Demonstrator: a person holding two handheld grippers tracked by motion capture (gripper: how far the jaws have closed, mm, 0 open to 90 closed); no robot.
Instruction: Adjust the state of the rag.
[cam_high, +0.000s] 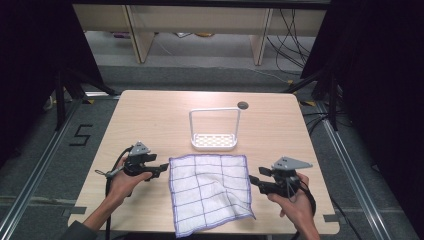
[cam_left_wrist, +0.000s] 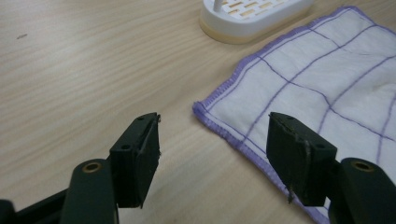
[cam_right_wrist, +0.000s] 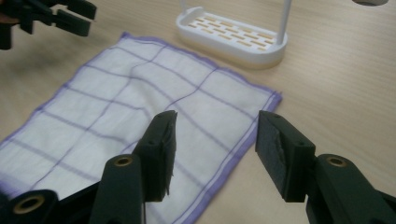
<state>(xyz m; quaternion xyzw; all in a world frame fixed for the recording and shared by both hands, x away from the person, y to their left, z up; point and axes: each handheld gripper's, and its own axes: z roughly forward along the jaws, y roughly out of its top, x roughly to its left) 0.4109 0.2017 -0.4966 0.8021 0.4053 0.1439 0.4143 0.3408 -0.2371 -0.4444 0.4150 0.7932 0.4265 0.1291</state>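
Between 2 open grippers lies the cloth (cam_high: 210, 192).

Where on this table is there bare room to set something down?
Bare wood lies left of the rack, right of it, and behind it to the far edge. The near middle is crowded: the cloth lies between the left gripper and right gripper.

A white cloth (cam_high: 209, 191) with purple grid lines lies spread flat on the wooden worktop (cam_high: 150, 120), its near edge at the worktop's front. The left gripper (cam_high: 159, 170) sits just beside its left edge, the right gripper (cam_high: 254, 181) just beside its right edge, both with jaws apart. A white rack (cam_high: 214, 141) stands just behind the cloth
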